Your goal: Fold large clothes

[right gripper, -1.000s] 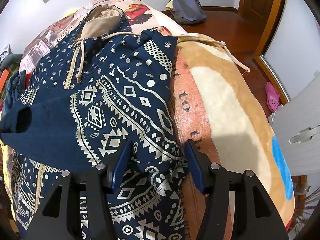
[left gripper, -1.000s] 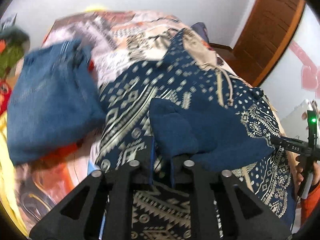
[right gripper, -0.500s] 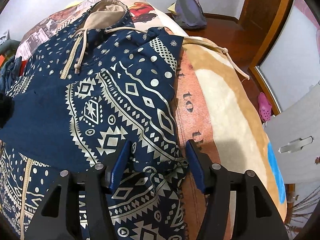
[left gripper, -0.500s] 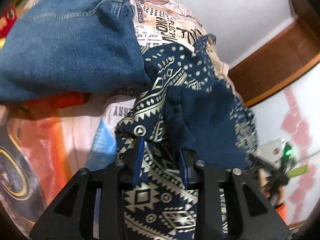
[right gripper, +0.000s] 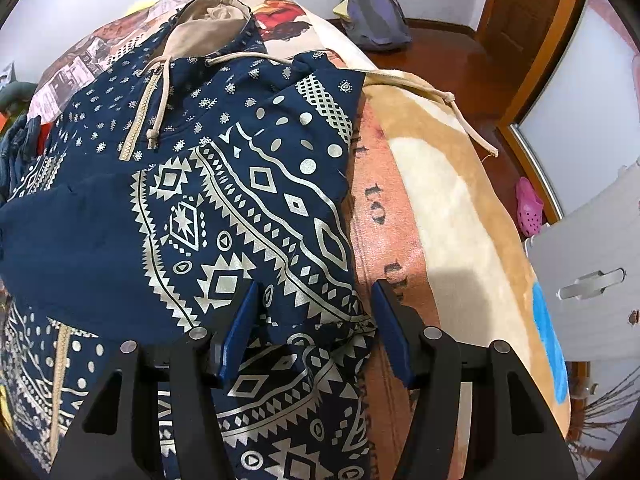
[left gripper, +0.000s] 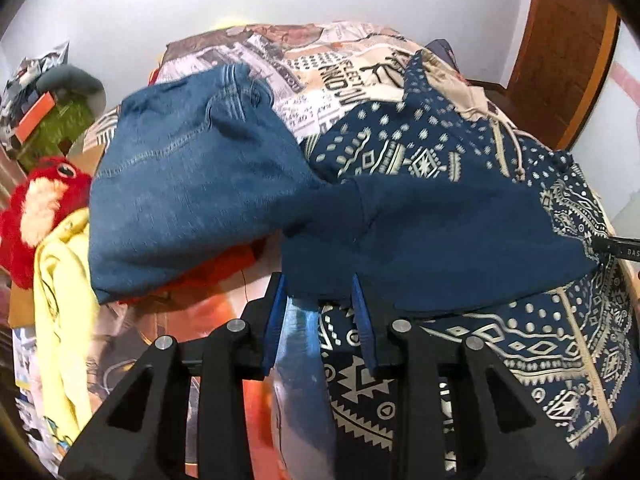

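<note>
Navy hoodie [right gripper: 248, 216] with cream tribal print lies flat on the bed, plain sleeve [left gripper: 440, 236] folded across it.

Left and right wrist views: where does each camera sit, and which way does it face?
Left wrist: on the left tongs, looking along the bed over the navy patterned hoodie, beside folded jeans; only its open fingers show, around the plain cuff.
Right wrist: on the right tongs, facing the hood end from the bed's floor side; open fingers straddle the hoodie's edge.
Shared: the hoodie and printed blanket.
</note>
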{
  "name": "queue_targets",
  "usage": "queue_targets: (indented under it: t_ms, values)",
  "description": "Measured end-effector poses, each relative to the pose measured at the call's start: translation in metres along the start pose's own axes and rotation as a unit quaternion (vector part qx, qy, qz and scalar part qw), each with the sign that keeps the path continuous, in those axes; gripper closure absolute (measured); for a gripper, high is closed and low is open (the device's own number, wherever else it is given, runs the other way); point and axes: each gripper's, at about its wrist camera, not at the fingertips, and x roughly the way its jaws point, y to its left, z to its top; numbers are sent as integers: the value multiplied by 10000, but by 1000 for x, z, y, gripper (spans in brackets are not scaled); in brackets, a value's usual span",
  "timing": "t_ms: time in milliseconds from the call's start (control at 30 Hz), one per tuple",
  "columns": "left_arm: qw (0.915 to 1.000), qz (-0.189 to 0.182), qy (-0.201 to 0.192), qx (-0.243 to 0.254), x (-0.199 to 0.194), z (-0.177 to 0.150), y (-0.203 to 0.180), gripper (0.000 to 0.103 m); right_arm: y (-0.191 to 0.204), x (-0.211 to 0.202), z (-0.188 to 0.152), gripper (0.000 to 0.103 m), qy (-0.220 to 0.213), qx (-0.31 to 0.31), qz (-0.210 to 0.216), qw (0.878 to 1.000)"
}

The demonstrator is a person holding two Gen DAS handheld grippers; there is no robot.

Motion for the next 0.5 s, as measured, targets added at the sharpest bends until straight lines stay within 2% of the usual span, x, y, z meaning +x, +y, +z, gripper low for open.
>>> queue_targets:
  t_ms: [67,200,333,500]
  values:
    - [9999,-25,-108,42,-8,8,-4,67,-1,-7,6,49,-36,11,46,10000]
    - [9989,-94,-437,141,-26,37,-18,54,3,-32,22,49,-374,-62,58,9993]
    - [9970,-160,-690,312,-36,73,-35,53,14,-67,43,49,-892,-245,124,9956]
    - [9947,-448,-865,322,-37,123,-58,49,30,-93,76,48,-1366,-359,285,9896]
